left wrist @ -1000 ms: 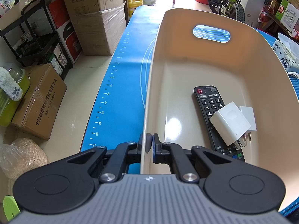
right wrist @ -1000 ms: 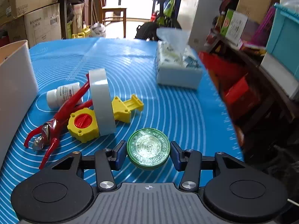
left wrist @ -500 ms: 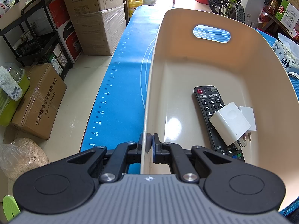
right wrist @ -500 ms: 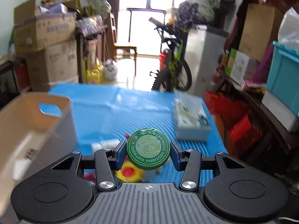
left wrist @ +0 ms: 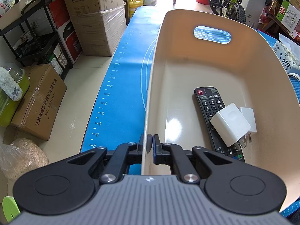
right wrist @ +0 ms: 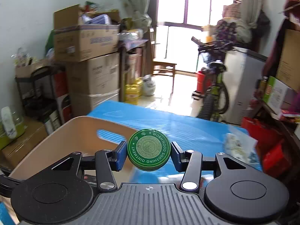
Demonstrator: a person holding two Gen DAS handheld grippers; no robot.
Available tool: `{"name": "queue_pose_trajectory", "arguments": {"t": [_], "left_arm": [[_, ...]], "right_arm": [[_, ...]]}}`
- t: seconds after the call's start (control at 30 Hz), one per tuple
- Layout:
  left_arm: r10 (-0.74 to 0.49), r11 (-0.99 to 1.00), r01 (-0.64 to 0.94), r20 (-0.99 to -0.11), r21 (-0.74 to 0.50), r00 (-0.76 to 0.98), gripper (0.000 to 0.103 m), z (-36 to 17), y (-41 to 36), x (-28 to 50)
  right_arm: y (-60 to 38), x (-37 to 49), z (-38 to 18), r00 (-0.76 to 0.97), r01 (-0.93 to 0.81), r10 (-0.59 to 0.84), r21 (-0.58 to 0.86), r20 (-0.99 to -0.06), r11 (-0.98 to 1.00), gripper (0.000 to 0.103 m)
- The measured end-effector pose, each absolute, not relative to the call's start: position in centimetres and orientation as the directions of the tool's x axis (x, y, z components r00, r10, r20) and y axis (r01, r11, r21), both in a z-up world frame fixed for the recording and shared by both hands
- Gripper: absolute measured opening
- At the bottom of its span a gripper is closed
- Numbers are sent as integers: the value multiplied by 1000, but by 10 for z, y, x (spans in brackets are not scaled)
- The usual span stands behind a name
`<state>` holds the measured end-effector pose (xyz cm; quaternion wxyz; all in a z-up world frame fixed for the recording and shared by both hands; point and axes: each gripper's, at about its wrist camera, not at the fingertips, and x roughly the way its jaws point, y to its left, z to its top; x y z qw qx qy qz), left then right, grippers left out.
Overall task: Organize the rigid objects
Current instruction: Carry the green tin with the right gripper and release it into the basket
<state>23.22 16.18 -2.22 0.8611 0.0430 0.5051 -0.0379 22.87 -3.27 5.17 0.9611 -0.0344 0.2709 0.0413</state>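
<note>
My left gripper (left wrist: 149, 146) is shut on the near left rim of a beige plastic basket (left wrist: 187, 43) that stands on a blue mat (left wrist: 120, 86). Inside the basket lie a black remote control (left wrist: 210, 105) and two white plug adapters (left wrist: 229, 124) on top of it. My right gripper (right wrist: 149, 152) is shut on a round green ointment tin (right wrist: 149, 149) and holds it in the air beside the basket's right wall (right wrist: 61, 140), above the mat (right wrist: 187, 129).
Stacked cardboard boxes (left wrist: 97, 15) and a black shelf (left wrist: 33, 43) stand left of the table. A tissue pack (right wrist: 238, 146) lies on the mat at right. A bicycle (right wrist: 213, 86) and a chair (right wrist: 165, 69) stand beyond the table.
My right gripper has lifted the green tin off the mat and swung left toward the basket. The left gripper and the basket have not moved.
</note>
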Motion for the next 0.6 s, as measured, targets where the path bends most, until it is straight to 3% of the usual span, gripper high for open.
{"name": "queue_pose_trajectory", "arguments": {"t": [0.3, 0.6], "left_arm": [[-21, 993, 108, -873, 36, 486, 8, -22, 162, 232], [-21, 994, 108, -873, 36, 486, 8, -22, 162, 232]], "right_arm": [[35, 246, 24, 766, -264, 157, -82, -624, 961, 54], [68, 265, -15, 641, -321, 126, -115, -757, 940, 54]]}}
